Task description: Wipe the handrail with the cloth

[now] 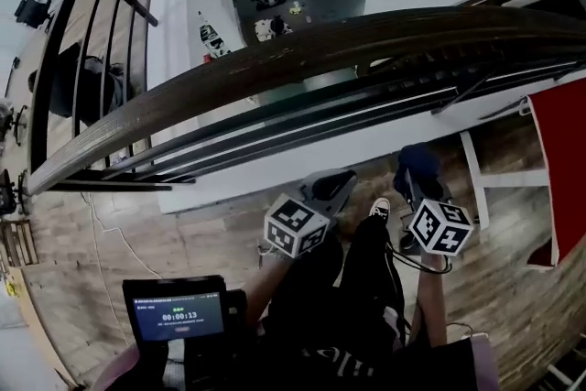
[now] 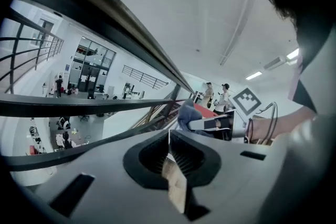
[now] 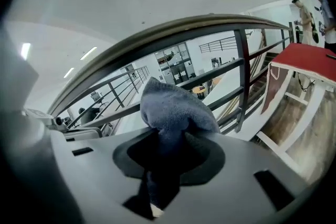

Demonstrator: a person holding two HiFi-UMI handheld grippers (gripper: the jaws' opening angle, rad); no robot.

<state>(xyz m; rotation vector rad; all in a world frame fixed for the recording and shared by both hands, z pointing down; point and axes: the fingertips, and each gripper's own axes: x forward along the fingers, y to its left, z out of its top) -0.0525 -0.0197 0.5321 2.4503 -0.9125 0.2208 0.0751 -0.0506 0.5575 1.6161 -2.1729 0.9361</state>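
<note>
The brown wooden handrail [image 1: 302, 50] curves across the head view above dark metal bars. Both grippers hang below it, on my side of it and apart from it. My right gripper [image 1: 418, 179] is shut on a blue-grey cloth [image 1: 419, 160]. In the right gripper view the cloth [image 3: 176, 110] bulges up out of the jaws, with the handrail [image 3: 157, 34] arching above it. My left gripper [image 1: 330, 190] is shut with nothing between its jaws. In the left gripper view the handrail [image 2: 115, 21] runs overhead, and the cloth [image 2: 186, 113] shows at the right gripper's tip.
A red panel on a white frame [image 1: 560, 169] stands at the right. A handheld screen showing a timer [image 1: 176, 314] sits at lower left. The person's dark trousers and a shoe [image 1: 380, 209] are below the grippers on the wooden floor. A lower floor with people shows beyond the railing.
</note>
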